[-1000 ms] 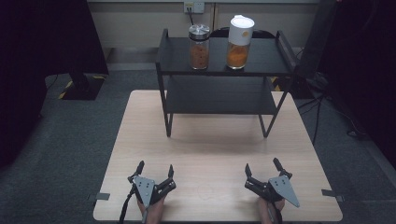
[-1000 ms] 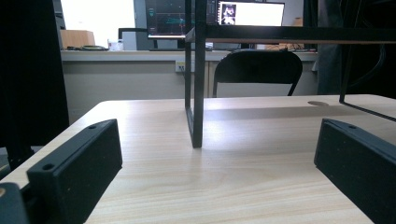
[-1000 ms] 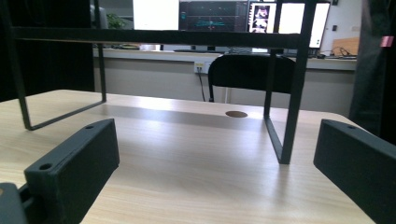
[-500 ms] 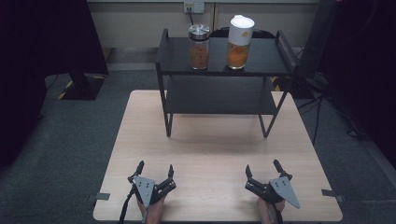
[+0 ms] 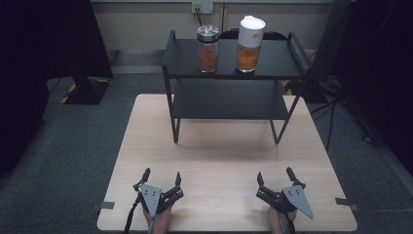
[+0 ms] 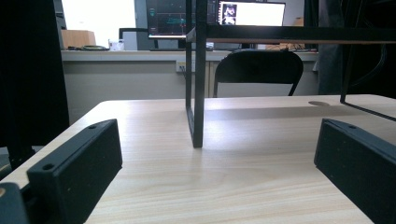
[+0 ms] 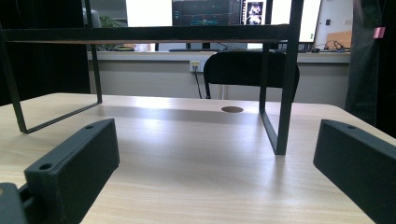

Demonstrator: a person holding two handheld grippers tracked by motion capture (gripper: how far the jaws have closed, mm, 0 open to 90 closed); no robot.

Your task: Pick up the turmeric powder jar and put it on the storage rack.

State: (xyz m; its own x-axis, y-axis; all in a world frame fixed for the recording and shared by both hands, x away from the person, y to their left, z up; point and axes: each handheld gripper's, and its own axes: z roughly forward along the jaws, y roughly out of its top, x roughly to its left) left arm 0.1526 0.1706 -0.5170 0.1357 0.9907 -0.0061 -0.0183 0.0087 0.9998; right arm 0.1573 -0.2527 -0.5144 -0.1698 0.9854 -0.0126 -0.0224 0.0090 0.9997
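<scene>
A black chair (image 6: 256, 70) stands behind the counter (image 5: 146, 146), against a wall with an outlet (image 5: 202, 7). Lit monitors (image 7: 212, 11) sit on a ledge beyond it. Grey carpet (image 5: 73, 146) surrounds the counter, with cables (image 5: 341, 114) at the right.

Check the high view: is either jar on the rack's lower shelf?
No, both the steel-lidded jar and the white-lidded jar stand on the top shelf of the black rack.
</scene>
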